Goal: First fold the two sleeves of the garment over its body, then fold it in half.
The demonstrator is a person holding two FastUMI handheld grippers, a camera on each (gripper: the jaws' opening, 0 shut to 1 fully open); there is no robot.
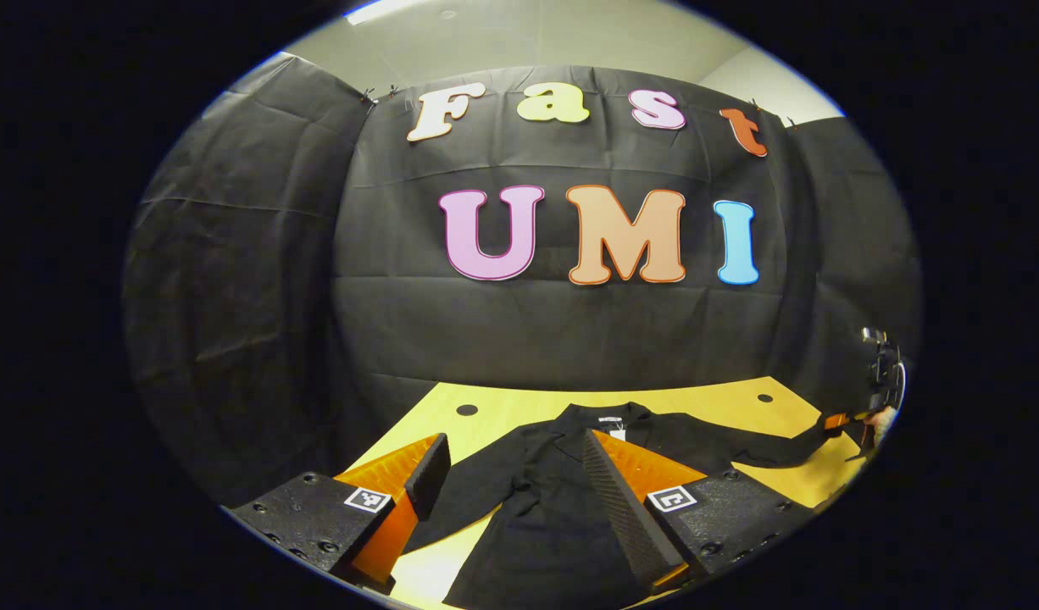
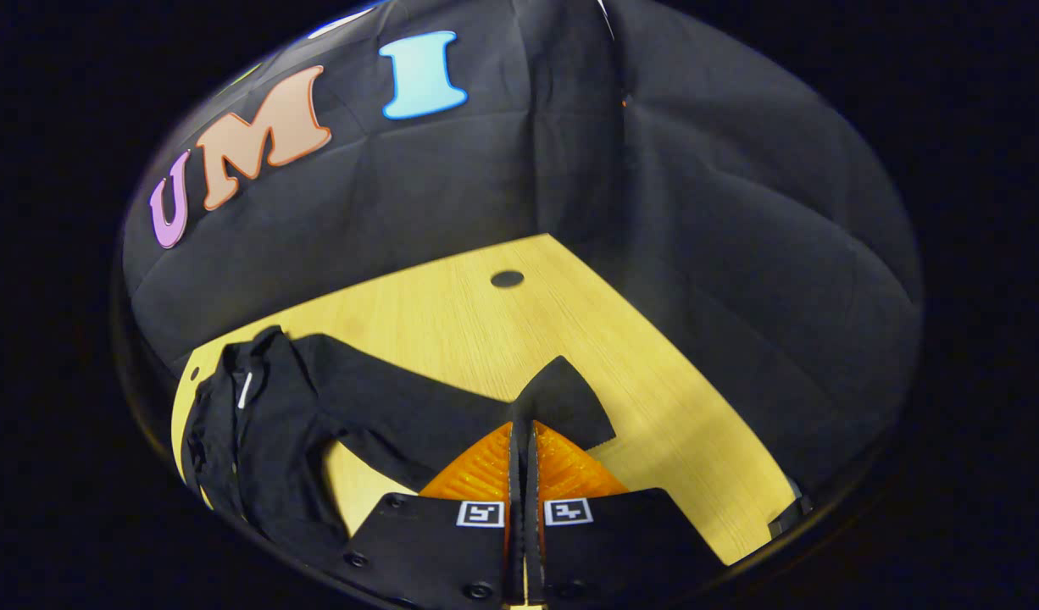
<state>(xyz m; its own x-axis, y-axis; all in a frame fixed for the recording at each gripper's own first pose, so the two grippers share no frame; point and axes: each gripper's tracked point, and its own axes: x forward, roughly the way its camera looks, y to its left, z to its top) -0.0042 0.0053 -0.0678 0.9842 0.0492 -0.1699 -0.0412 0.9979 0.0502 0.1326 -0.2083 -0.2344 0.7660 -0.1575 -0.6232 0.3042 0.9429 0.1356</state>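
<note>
A black long-sleeved garment (image 1: 562, 500) lies flat on the yellow wooden table (image 1: 502, 411), collar toward the back wall. My left gripper (image 1: 515, 462) hovers open above its near part, one finger over the body and one over the table's left side. Far right, the other gripper (image 1: 850, 421) pinches the end of the outstretched sleeve (image 1: 765, 445). In the right gripper view, my right gripper (image 2: 523, 432) is shut on that sleeve's cuff (image 2: 562, 402); the sleeve (image 2: 401, 407) runs left to the garment's body (image 2: 257, 440).
Black cloth walls close in the table on all sides. Round holes (image 1: 467, 409) (image 2: 507, 278) mark the tabletop near the back. Bare wood (image 2: 655, 390) stretches right of the held cuff up to the table's edge.
</note>
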